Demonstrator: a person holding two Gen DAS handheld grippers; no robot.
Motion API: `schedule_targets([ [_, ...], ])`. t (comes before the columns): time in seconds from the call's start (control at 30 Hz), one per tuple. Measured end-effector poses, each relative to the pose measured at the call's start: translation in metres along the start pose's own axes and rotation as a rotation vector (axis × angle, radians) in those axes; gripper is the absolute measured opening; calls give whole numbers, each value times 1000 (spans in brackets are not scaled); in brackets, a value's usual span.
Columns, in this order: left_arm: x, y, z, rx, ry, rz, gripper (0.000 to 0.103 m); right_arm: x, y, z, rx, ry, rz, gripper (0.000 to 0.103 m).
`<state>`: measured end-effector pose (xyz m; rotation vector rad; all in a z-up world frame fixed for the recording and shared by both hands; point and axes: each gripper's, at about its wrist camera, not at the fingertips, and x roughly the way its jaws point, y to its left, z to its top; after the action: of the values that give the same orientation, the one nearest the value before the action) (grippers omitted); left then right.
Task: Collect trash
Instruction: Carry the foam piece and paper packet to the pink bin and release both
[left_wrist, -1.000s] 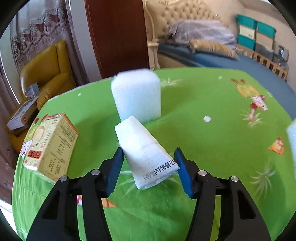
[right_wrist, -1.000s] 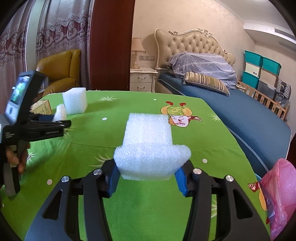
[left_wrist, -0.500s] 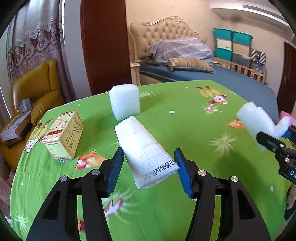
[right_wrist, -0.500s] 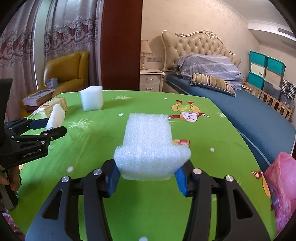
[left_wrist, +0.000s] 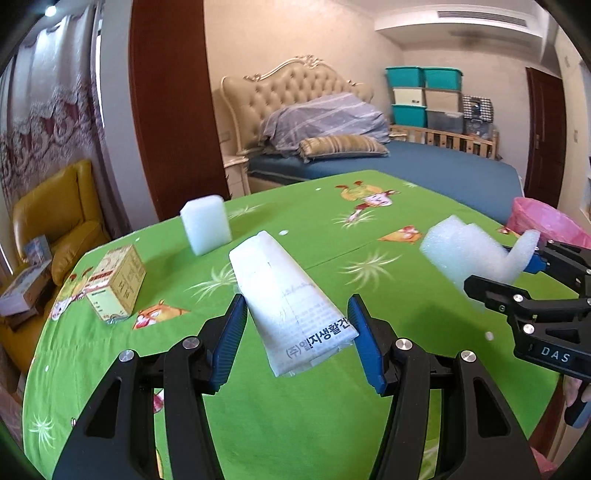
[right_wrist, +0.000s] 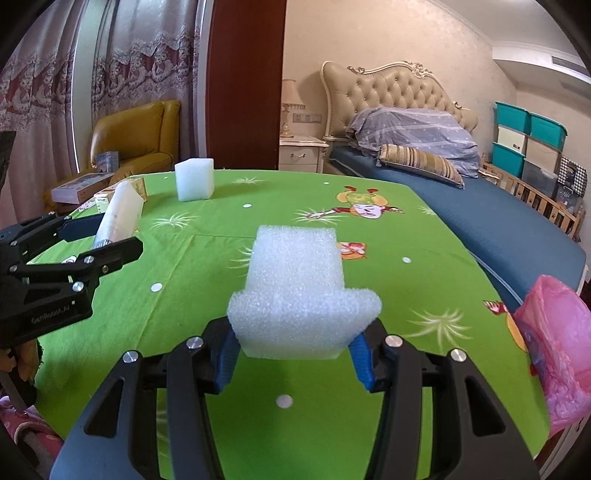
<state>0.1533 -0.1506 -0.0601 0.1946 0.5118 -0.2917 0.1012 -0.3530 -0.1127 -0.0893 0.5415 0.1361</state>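
Left wrist view: left claw (left_wrist: 295, 332) grips a white printed packet (left_wrist: 291, 302), right claw (right_wrist: 295, 347) clamps a foam piece (right_wrist: 299, 295), neither yet in the pink bag (right_wrist: 554, 339); foam block (left_wrist: 205, 223) and carton (left_wrist: 116, 282) remain on the tabletop (left_wrist: 369, 424).

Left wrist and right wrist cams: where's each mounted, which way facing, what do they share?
Left wrist: on the left gripper, looking along its fingers over the green table; it holds a white packet; right gripper at the right edge.
Right wrist: on the right gripper, facing the bed, holding a foam piece.
Shared: foam block, pink bag.
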Motion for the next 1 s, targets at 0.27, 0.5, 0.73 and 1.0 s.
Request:
schedule_targets([
  [0.27,-7,-25,8,49,-53,-58,54,-30,-25,-2,36,-49,-33,50],
  [0.5,-2,-61,24,132,-61,-129,54,-60,-64,-3,78,-91,-103,50],
  [0.73,0,-113,46,197,-75,-245,54,-90,-111,-9,119,-125,-208,50],
  [1.0,14,-182,76,279,-80,-374,54,-119,-188,-29,188,-130,-351,50],
])
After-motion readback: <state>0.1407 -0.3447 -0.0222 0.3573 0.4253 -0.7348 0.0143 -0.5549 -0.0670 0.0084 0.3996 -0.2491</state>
